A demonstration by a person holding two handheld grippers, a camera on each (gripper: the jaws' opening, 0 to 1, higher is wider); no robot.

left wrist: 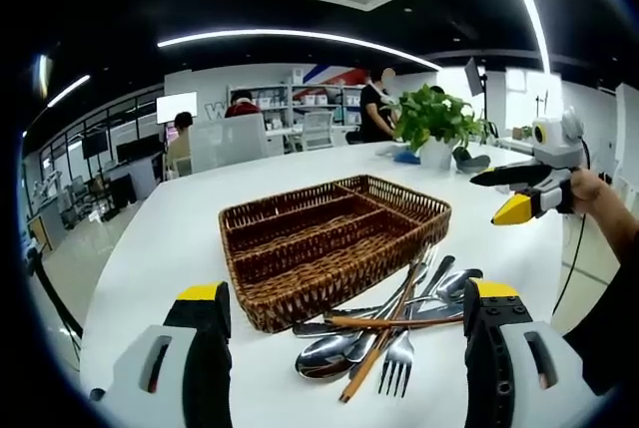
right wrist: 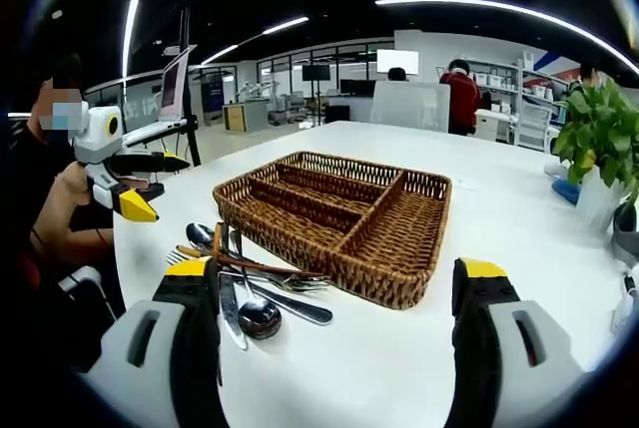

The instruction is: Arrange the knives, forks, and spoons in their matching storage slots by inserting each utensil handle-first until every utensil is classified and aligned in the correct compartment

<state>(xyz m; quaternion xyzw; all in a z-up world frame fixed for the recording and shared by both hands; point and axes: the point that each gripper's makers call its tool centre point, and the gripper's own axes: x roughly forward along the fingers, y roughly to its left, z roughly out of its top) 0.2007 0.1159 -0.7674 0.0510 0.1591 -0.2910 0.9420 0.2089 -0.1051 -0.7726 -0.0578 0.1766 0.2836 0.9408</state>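
A brown wicker tray [left wrist: 290, 197] with several long compartments sits empty in the middle of the white table. A loose pile of utensils [left wrist: 389, 326] lies against its near right corner: a fork [left wrist: 397, 358], a spoon [left wrist: 324, 353] and wooden-handled pieces crossed over each other. My left gripper [left wrist: 347, 293] hovers open in front of the pile. My right gripper [left wrist: 527, 189] hangs open above the table at the right. In the right gripper view the tray [right wrist: 379, 166] is straight ahead and the utensils [right wrist: 250, 278] lie to its left, by my right gripper [right wrist: 334, 268]. The left gripper [right wrist: 135, 184] stands open at the far left.
A potted green plant [left wrist: 434, 119] [right wrist: 599, 139] stands at the table's far end, with small items by it. A hand [left wrist: 599, 194] holds the right gripper. A person [right wrist: 40, 199] is at the table's left edge. Other people, chairs and shelves are in the background.
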